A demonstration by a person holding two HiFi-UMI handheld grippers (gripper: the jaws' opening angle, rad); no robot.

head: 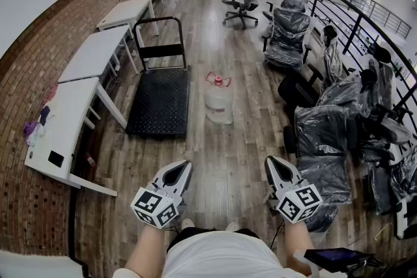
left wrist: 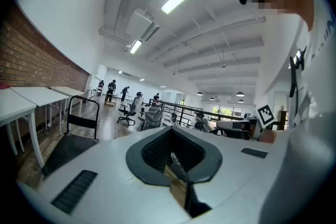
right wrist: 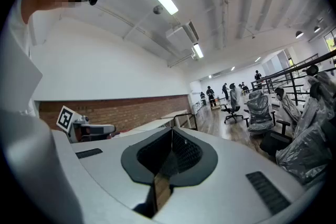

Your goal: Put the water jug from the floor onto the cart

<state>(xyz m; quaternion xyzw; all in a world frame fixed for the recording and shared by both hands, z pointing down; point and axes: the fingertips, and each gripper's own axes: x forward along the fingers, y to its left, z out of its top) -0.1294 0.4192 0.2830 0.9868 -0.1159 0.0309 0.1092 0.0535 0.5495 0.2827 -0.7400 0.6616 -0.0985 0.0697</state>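
The water jug (head: 219,101), clear with a red cap and handle, stands upright on the wooden floor, just right of the cart. The cart (head: 160,101) is a black flat platform with an upright push handle (head: 161,47) at its far end; it also shows at the left in the left gripper view (left wrist: 69,145). My left gripper (head: 186,165) and right gripper (head: 270,161) are held level in front of my body, well short of the jug. Both are shut with nothing between the jaws. The jug is hidden in both gripper views.
White tables (head: 86,56) line the brick wall left of the cart. Plastic-wrapped chairs (head: 324,133) crowd the right side along a railing (head: 352,3). An office chair (head: 242,7) and several people stand far back. Bare floor lies between me and the jug.
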